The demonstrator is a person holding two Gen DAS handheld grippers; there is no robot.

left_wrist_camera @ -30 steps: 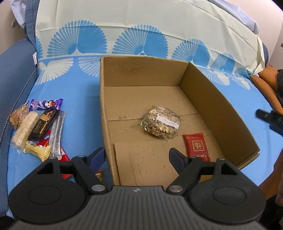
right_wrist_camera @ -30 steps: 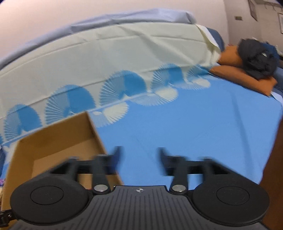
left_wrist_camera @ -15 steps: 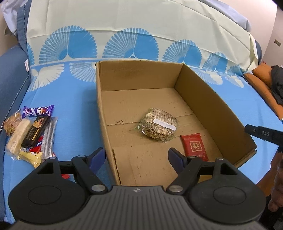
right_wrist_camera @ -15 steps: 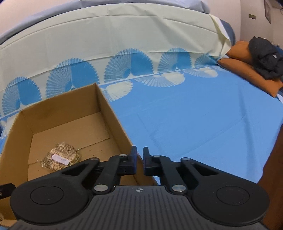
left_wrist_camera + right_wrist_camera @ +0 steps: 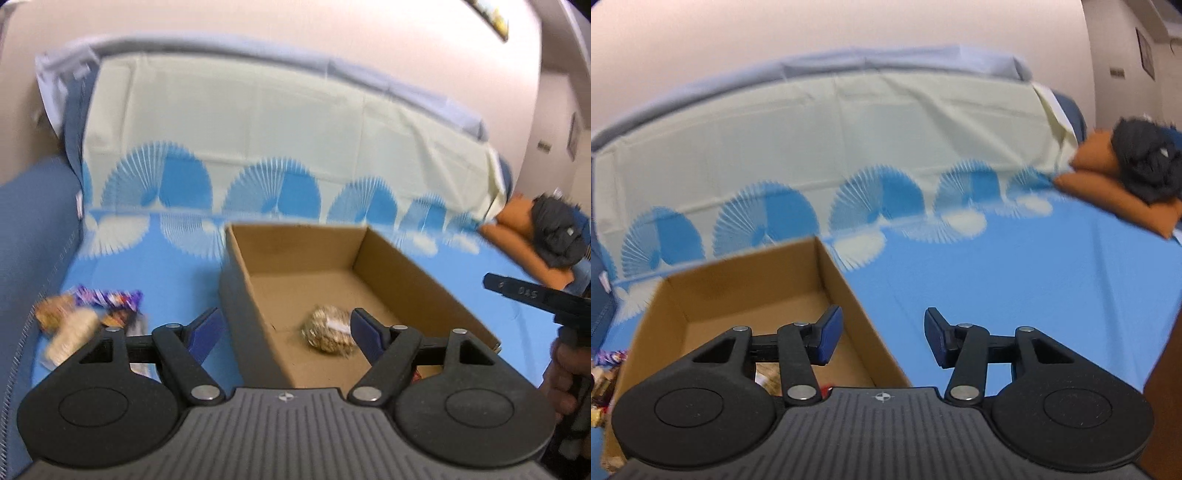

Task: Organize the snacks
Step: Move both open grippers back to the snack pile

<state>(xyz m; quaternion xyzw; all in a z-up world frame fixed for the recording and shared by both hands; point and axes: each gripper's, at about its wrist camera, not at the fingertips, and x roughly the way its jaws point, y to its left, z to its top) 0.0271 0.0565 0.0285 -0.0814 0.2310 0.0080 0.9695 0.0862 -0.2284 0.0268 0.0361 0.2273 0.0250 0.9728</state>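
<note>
Snacks [image 5: 88,321] are seen heaped on the bed [image 5: 155,280], left of the box [image 5: 413,269], and it is on this relation that the coming move is judged to turn: the heap lies ahead and to the left of the left tongs [image 5: 286,328], well apart from the right tongs [image 5: 882,334], so the left hand is taken to be the nearer one. The wrappers are blurred, but a purple one is made out at the top of the heap and a pale bar below it, its long axis running obliquely toward the camera. The left tongs are held above the box's near left wall, nothing is gripped, and their jaws are closing with only air between them. The right tongs are likewise empty, their jaws opening, set over the box's right wall. Two items are already found inside the box: a clear bag of nuts [image 5: 328,332] on the floor, and a scrap of red packet [image 5: 415,374] glimpsed behind the left tongs' right finger. The box wall is judged to be the only obstacle between the left tongs and the heap. An orange cushion [image 5: 1108,192] with dark clothing [image 5: 1148,166] on it lies far off to the right.
</note>
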